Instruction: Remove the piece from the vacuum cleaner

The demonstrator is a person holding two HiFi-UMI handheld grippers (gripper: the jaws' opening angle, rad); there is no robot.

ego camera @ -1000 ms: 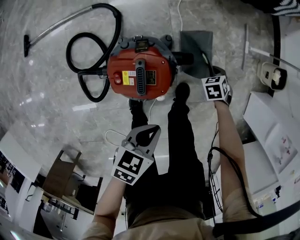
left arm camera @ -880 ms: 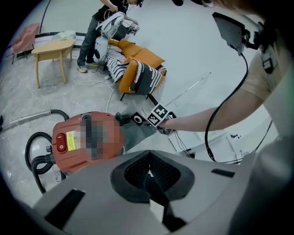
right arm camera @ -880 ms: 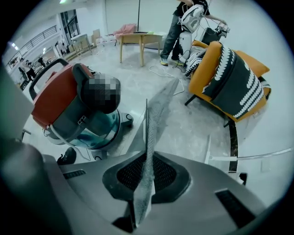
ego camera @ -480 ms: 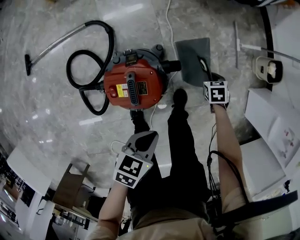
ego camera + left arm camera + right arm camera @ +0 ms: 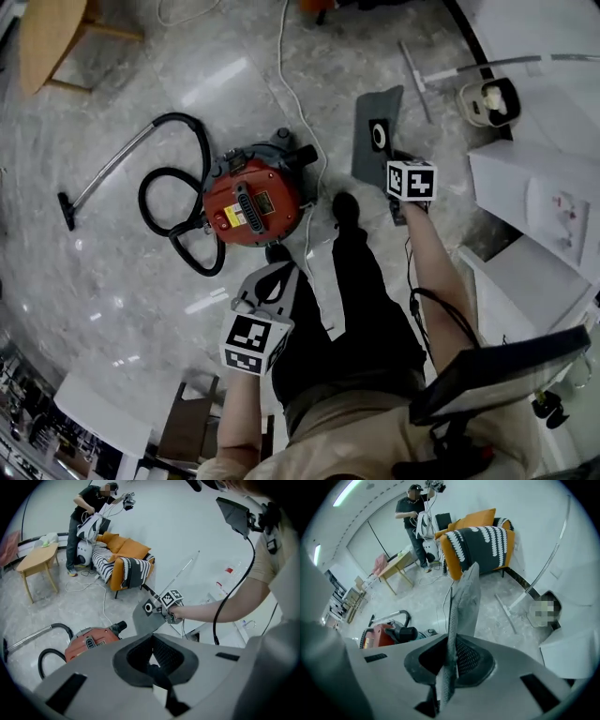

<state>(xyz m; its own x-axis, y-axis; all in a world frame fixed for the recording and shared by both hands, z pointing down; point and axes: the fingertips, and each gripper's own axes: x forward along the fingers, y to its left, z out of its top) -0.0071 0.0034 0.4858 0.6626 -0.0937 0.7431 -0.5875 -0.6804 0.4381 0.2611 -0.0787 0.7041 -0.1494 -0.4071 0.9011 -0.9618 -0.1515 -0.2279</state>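
Right gripper [image 5: 449,665] clamped on the lower edge of the flat grey piece [image 5: 465,599], which rises edge-on beyond its jaws, held clear of the red vacuum [image 5: 251,202] below and to its left. Left gripper [image 5: 152,660] closed, nothing between its jaws; vacuum ahead-left of it

Hose [image 5: 143,199] left of vacuum cleaner [image 5: 251,200], piece [image 5: 367,164] right
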